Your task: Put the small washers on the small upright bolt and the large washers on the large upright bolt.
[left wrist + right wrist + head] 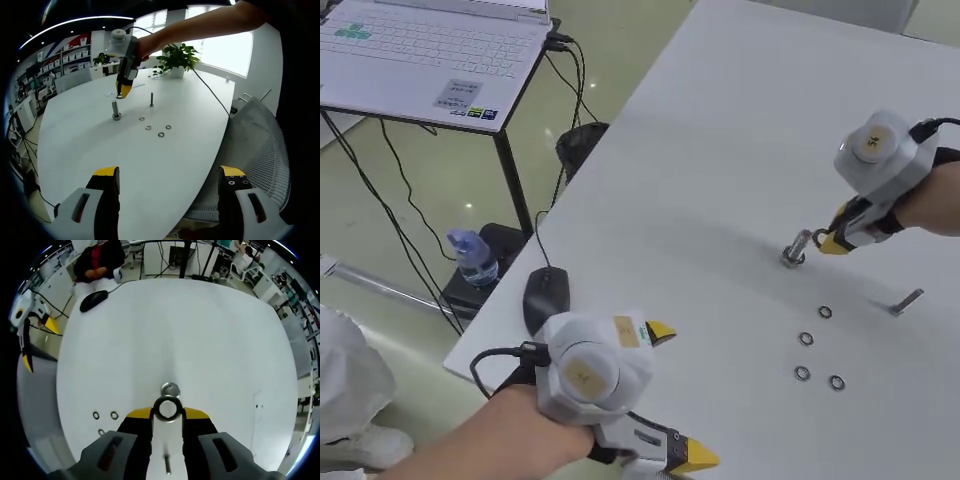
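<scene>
Head view: right gripper (823, 240) beside large upright steel bolt (795, 248); left gripper (682, 394) spread, empty, at white table (720, 130) near edge.
Left gripper view: four small silver washers (161, 134) loose mid-surface.
Right gripper view: jaws pinch large silver ring washer (167, 409) just short of bolt top; placing step; next: centre hole over bolt, release.

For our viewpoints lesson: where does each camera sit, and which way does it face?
Head view: on the headset, looking down at the table; left gripper, right gripper, left hand show.
Left gripper view: by the table edge, facing across it; own jaws open.
Right gripper view: over the large bolt, looking down; jaws shut on a washer.
All share the large bolt.
</scene>
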